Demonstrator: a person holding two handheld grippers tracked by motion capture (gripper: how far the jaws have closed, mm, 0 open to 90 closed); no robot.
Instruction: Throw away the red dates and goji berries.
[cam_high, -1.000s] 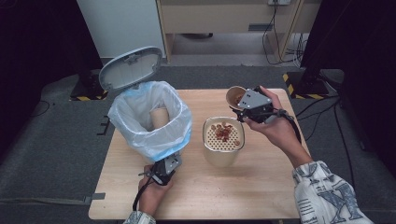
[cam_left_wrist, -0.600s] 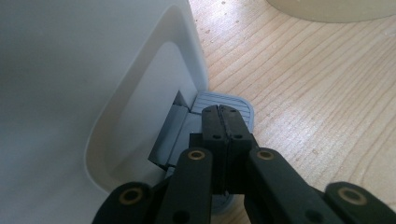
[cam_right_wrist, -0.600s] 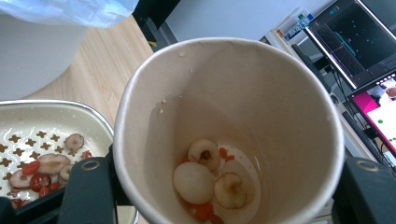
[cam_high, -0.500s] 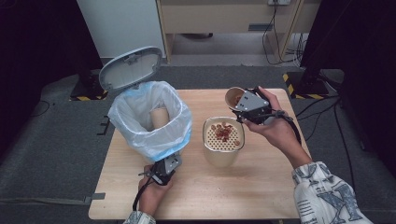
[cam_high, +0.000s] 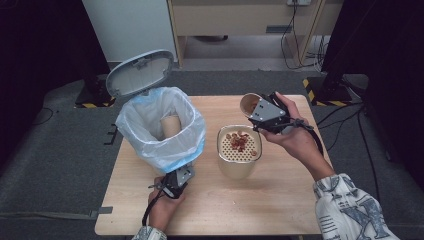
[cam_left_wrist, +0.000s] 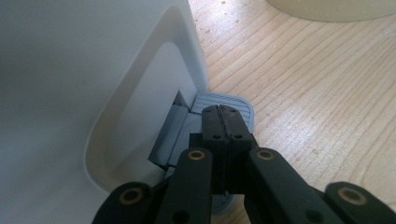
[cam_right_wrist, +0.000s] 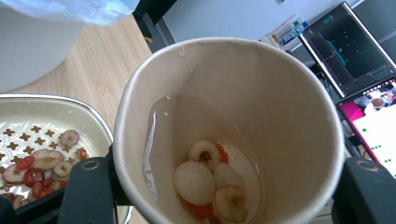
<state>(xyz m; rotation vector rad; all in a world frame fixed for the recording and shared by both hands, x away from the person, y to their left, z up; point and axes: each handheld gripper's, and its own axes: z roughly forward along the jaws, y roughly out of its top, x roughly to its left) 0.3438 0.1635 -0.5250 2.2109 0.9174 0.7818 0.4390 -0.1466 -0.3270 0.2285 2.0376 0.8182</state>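
Tongs on the right (cam_high: 256, 111) are clamped round the tilted paper cup (cam_high: 248, 103) just above the strainer bowl (cam_high: 239, 150), unmoved, so pouring is judged unfinished, while closed left tongs (cam_left_wrist: 220, 112) press the bin pedal (cam_left_wrist: 224, 108).

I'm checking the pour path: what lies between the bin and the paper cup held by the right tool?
In the high view, the strainer bowl with red fruit pieces stands between the bin and the paper cup.
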